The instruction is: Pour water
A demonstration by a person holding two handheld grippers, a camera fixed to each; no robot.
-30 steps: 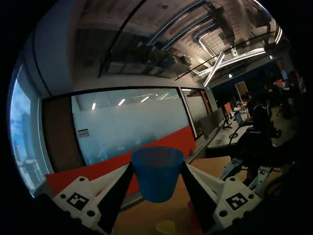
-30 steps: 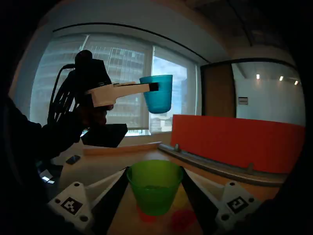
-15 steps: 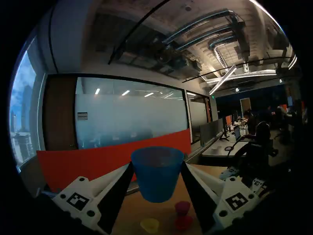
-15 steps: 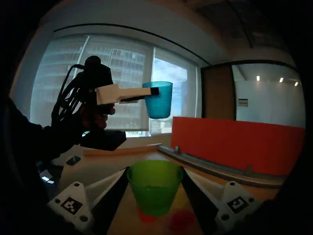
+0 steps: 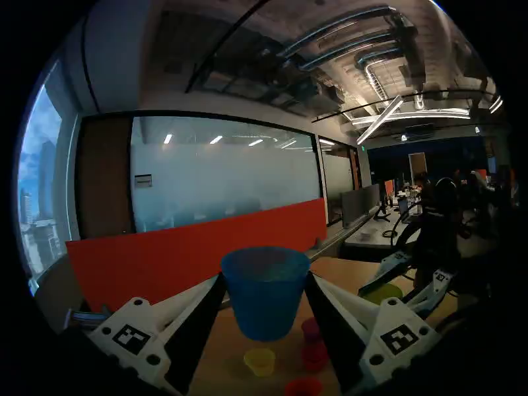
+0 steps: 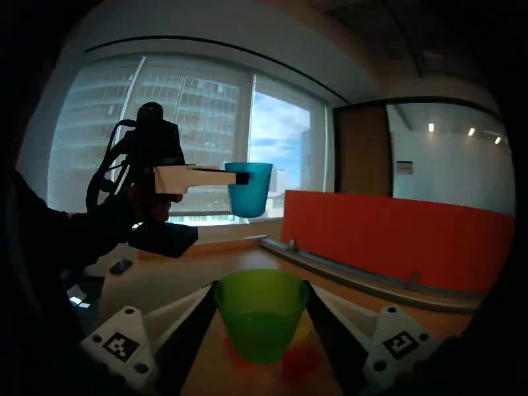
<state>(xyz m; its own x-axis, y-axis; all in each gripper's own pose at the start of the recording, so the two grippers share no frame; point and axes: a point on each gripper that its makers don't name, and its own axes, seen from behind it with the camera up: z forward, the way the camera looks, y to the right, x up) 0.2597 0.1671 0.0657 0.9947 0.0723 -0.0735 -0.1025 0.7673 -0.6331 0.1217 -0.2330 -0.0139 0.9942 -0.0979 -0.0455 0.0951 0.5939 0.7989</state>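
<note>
Smooth, tapered blue translucent plastic cup [image 5: 265, 305]: upright, in the air well above the wooden tabletop [image 6: 165, 274], pinched at its sides between the black-faced white fingers of the left gripper [image 5: 265, 285]. Tapered green translucent plastic cup [image 6: 261, 327]: upright, clamped the same way in the right gripper [image 6: 261, 296], low over the table. A hand [image 6: 142, 201], in silhouette, holds the left gripper level.

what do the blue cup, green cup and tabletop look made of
Blue cup: probably plastic, translucent; light glows through its wall. Green cup: likely the same plastic, see-through enough to show colours behind. Tabletop: wood or wood-look laminate, smooth tan; can't tell which.
</note>
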